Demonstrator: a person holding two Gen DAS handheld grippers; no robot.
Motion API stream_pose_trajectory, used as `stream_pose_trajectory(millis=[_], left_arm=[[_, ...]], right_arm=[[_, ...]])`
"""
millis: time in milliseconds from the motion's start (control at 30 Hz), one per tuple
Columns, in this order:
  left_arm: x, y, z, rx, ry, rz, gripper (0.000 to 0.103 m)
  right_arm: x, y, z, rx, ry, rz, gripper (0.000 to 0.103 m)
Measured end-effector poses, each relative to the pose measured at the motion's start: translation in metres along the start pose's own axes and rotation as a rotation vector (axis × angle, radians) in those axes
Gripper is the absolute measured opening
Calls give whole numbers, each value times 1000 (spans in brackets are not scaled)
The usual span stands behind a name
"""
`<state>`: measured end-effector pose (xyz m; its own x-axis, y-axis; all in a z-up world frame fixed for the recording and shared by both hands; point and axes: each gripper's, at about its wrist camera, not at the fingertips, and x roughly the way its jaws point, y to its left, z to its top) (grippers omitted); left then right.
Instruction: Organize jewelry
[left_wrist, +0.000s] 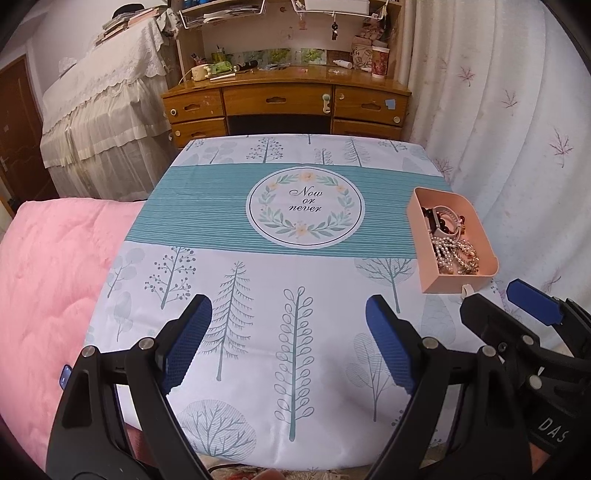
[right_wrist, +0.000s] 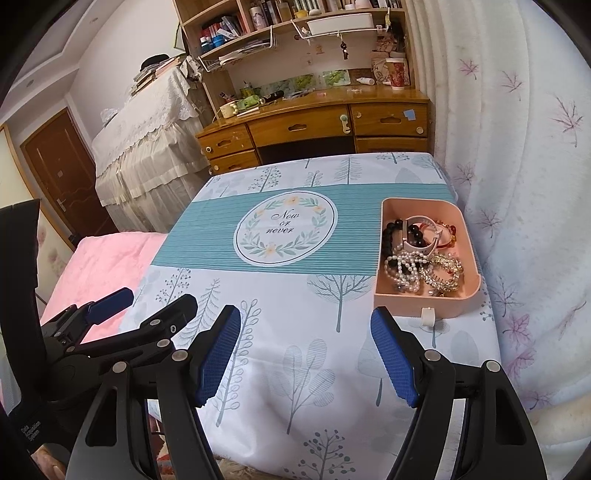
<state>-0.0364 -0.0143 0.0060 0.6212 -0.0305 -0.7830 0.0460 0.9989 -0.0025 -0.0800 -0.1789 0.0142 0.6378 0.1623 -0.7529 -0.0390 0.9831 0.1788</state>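
Observation:
A pink tray (left_wrist: 456, 283) (right_wrist: 421, 303) sits near the right edge of a table under a tree-print cloth (left_wrist: 280, 266) (right_wrist: 295, 295). Inside lie a pearl strand (right_wrist: 402, 266), a black bead bracelet (right_wrist: 388, 236), a pale watch band (right_wrist: 419, 243), a gold chain piece (right_wrist: 445, 275) and a red bracelet (right_wrist: 448, 230). My left gripper (left_wrist: 290, 314) hovers open over the near left of the cloth, nothing between its blue pads. My right gripper (right_wrist: 304, 326) is open too, just short of the tray's front left corner, and shows in the left wrist view (left_wrist: 498, 299).
A pink quilt (left_wrist: 48, 280) lies left of the table. Behind it stand a wooden desk with drawers (left_wrist: 284, 103) and a lace-covered piece of furniture (left_wrist: 107, 110). A white leaf-print curtain (right_wrist: 517, 184) hangs close along the right edge. The tray has a small white hook (right_wrist: 427, 316) on its front.

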Motion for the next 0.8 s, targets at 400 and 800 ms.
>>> stream_pose_trajectory(millis=[400, 800], left_arm=[[1, 3, -1, -4, 2, 5, 84], [0, 7, -1, -1, -2, 17, 84]], right_arm=[[2, 4, 1, -2, 3, 0, 74], [2, 3, 1, -2, 3, 2, 74]])
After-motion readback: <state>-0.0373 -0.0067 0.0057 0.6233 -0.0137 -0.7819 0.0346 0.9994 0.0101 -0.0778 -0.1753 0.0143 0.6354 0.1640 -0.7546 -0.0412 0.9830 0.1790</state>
